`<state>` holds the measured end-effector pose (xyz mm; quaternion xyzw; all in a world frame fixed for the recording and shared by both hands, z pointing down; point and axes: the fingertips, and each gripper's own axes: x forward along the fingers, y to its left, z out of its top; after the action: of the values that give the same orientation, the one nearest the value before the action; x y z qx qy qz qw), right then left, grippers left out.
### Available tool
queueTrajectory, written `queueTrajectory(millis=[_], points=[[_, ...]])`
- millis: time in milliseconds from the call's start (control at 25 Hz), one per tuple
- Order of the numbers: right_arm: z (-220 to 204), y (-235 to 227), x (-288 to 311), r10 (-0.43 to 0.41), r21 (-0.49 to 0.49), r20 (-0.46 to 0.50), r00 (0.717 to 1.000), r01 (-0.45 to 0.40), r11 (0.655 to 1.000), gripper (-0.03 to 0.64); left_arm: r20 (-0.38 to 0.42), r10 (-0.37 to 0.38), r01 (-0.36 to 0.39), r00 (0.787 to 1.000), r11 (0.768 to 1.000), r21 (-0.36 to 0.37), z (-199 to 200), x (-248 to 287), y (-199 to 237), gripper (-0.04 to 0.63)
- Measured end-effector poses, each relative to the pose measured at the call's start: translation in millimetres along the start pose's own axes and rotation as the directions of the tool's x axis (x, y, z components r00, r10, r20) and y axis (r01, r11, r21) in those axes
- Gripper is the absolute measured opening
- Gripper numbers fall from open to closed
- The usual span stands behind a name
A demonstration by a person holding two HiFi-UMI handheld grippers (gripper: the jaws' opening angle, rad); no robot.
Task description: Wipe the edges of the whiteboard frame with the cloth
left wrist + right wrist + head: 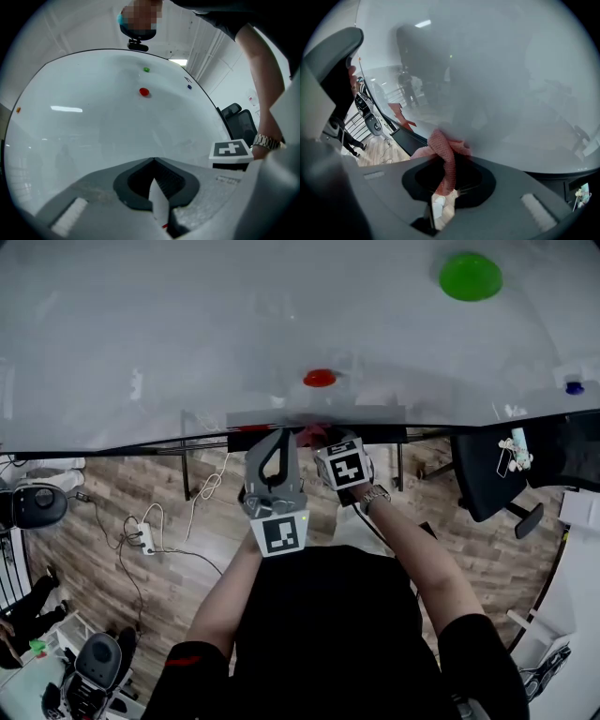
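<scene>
While the whiteboard (pixel 234 324) takes up the whole upper part of the head view, both grippers are held up to the middle of its bottom frame edge (pixel 141 444), just below the red magnet (pixel 320 378) stuck on the board face. The left gripper (pixel 278 437) is raised against that lower edge just to the left of the other. Its jaws are closed tip to tip with nothing grasped between them, and only the bare board surface is seen beyond them. The right gripper (pixel 328 439) is pressed in beside it, jaws clamped on the pink cloth (pixel 443 152). The cloth is bunched and twisted at the tips and is touching the board right where the surface meets the dark lower rail. A green magnet (pixel 471 276) is seen well up and to the right on the board, far from the work. The wiping of the bottom edge is judged to be in hand, at about the middle of its run. For the next move, the cloth would need to be kept pressed on the rail itself and drawn sideways along it, with the grip held firm so the bunched fabric is not pulled free.
</scene>
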<state>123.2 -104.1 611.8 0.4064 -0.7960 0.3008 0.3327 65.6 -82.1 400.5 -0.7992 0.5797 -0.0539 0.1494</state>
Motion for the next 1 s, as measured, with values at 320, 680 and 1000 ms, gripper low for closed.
queueTrajectory(millis=[320,680,1000], points=[[-1,-2,-3,0.036,-0.026,-0.012,0.999,-0.037,0.999,0.060,-0.003,0.014,-0.014,1.000,1.000,0.012,5,6,-13,-0.003],[-4,-6,-7,0.067,-0.050,-0.019,0.998,-0.068,0.996,0.060,-0.016,0.038,-0.038,0.999,0.999,0.024,6,12,-21,-0.003],[-6,-11,-9,0.081,-0.070,-0.025,0.996,-0.083,0.994,0.058,-0.015,0.057,-0.057,0.998,0.998,0.025,9,19,-29,-0.003]])
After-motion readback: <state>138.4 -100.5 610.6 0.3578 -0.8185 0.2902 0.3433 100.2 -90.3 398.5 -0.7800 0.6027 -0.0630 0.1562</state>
